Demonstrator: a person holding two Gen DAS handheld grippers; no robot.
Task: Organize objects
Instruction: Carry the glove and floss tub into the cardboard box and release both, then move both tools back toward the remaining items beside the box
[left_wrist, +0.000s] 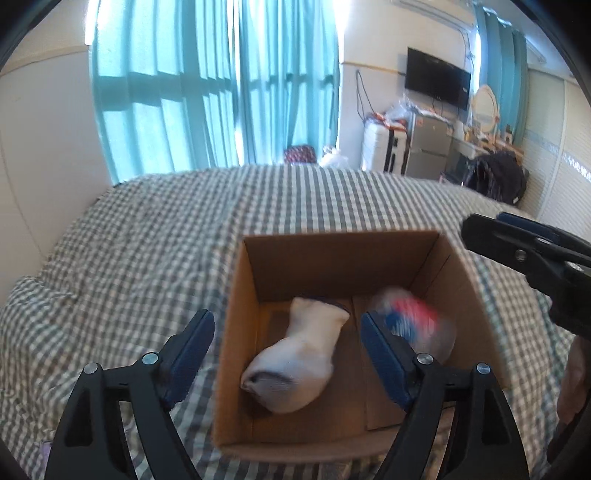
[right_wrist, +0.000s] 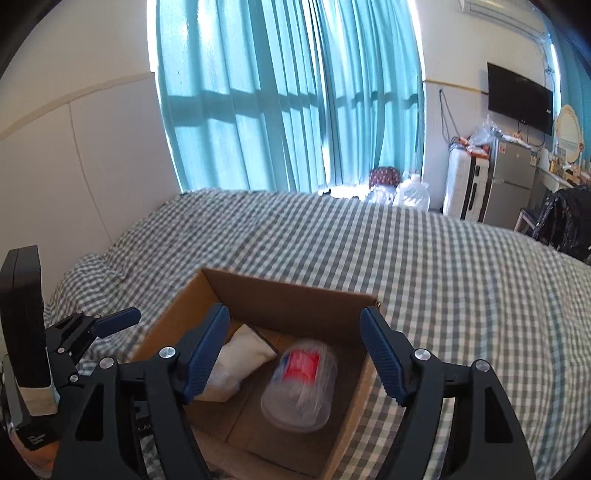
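An open cardboard box (left_wrist: 280, 258) sits on the checked bed; it also shows in the right wrist view (right_wrist: 295, 299). Inside lie a white sock (left_wrist: 299, 350) (right_wrist: 236, 365) and a clear plastic container with a red and blue label (left_wrist: 417, 317) (right_wrist: 301, 384), blurred in the left view. My left gripper (left_wrist: 288, 350) is open and empty, above the box's near left edge. My right gripper (right_wrist: 295, 354) is open and empty above the box, over the container. The right gripper shows in the left view (left_wrist: 524, 251), the left gripper in the right view (right_wrist: 92, 328).
The grey and white checked bedspread (left_wrist: 166, 240) (right_wrist: 461, 277) spreads all round the box. Beyond the bed are teal curtains (left_wrist: 207, 92), a white suitcase (left_wrist: 384, 147), a small fridge (right_wrist: 513, 184), a wall TV (right_wrist: 521, 98) and a black bag (left_wrist: 498, 177).
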